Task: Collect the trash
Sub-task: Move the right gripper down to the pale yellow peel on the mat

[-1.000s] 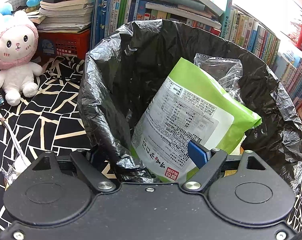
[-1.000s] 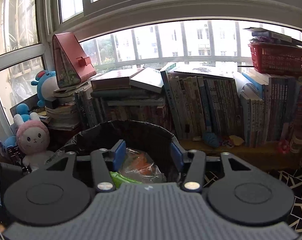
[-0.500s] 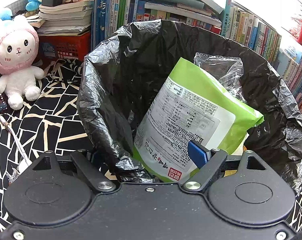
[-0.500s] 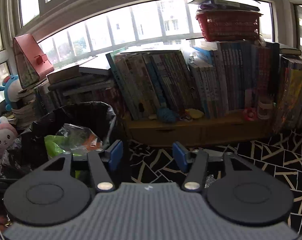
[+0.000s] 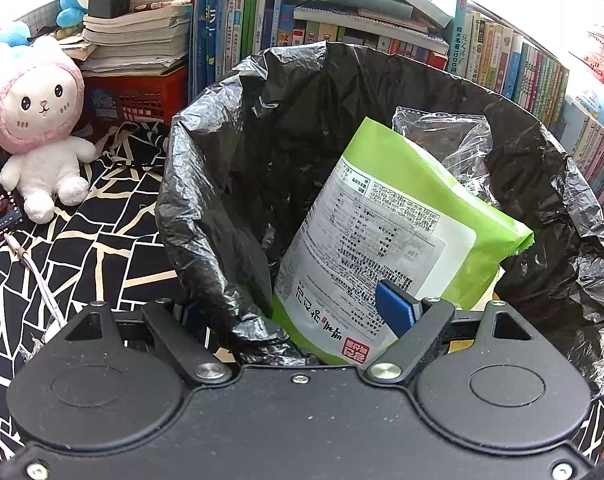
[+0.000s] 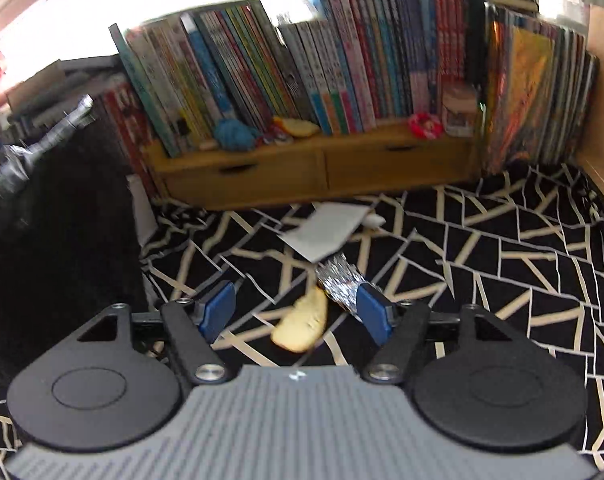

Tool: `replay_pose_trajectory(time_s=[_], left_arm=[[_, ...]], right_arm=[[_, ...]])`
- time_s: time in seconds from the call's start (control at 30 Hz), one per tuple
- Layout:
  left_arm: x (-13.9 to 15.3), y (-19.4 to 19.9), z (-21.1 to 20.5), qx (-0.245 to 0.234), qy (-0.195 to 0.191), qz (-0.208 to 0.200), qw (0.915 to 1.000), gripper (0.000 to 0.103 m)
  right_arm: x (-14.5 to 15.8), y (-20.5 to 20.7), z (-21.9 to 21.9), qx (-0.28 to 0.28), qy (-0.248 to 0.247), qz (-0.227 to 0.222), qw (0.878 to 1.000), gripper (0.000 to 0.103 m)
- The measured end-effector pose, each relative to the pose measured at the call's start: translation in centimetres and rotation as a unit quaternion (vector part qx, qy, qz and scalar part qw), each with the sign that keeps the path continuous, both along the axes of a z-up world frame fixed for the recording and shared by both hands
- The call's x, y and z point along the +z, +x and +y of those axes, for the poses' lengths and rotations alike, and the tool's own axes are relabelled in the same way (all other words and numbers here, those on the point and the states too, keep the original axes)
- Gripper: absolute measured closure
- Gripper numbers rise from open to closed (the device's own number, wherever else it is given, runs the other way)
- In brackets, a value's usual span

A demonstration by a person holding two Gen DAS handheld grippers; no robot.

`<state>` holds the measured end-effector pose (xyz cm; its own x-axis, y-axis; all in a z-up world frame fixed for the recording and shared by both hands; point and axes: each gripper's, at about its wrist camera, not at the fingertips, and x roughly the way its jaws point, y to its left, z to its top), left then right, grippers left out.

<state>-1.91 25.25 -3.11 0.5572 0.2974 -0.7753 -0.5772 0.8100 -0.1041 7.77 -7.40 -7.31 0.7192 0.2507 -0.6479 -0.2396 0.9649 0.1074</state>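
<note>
The left gripper (image 5: pixel 293 312) straddles the near rim of the black-lined trash bin (image 5: pixel 205 184), one finger outside, one inside; its jaws stand wide and do not visibly pinch the liner, so it seems to steady the bin at most. Inside the bin lean a green snack pouch (image 5: pixel 386 236) and a clear plastic bag (image 5: pixel 454 148).

The right gripper (image 6: pixel 297 312) hangs above the black-and-cream patterned cloth (image 6: pixel 502 264) just to the right of the bin, its jaws opening with nothing pressed between them. Framed between the fingers lies a pale bread-like scrap (image 6: pixel 302 324); a crumpled foil wrapper (image 6: pixel 340 280) touches its far end, and a white sheet of paper (image 6: pixel 326 232) lies beyond, toward the wooden drawer unit (image 6: pixel 318 168).

Risks: the right finger sits close over the foil, so closing could catch foil and scrap together or push the scrap aside; the soft scrap may crumble if squeezed hard. Motion blur suggests the approach is fast, which could snag the cloth.
</note>
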Motion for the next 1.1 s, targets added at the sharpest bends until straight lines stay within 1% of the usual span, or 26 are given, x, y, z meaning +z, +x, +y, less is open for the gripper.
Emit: replay_pose_trajectory(time_s=[0.13,0.27,0.43,0.53,0.8,0.9,1.0,1.1], left_arm=[[0.0,0.0,0.0,0.001,0.000,0.000,1.0000,0.019],[0.0,0.0,0.0,0.003,0.000,0.001,1.0000,0.019],[0.0,0.0,0.0,0.005,0.001,0.002,1.0000,0.019],[0.0,0.0,-0.1,0.006,0.003,0.002,1.0000,0.019],[0.1,0.1,-0.2,0.007,0.009,0.004,0.9999,0.019],[0.1,0.1,-0.2,0.007,0.010,0.004,0.9999,0.019],[0.1,0.1,-0.3,0.009,0.011,0.005,0.9999,0.019],[0.1,0.1,-0.3,0.010,0.012,0.006,0.9999,0.019]], right_arm=[[-2.1,0.2,-0.2,-0.006,-0.021,0.015,1.000,0.021],[-4.2,0.3,-0.3,-0.011,-0.037,0.029,0.999,0.020],[-6.6,1.0,-0.5,-0.016,-0.046,0.044,0.998,0.020],[-7.5,1.6,-0.5,-0.021,-0.047,0.049,0.997,0.020],[-9.0,2.6,0.5,-0.015,-0.061,0.045,0.997,0.019],[-9.1,2.9,1.0,-0.011,-0.053,0.041,0.998,0.019],[-9.3,3.7,2.0,0.002,-0.055,0.036,0.998,0.016],[-9.8,4.8,3.1,0.009,-0.062,0.045,0.997,0.015]])
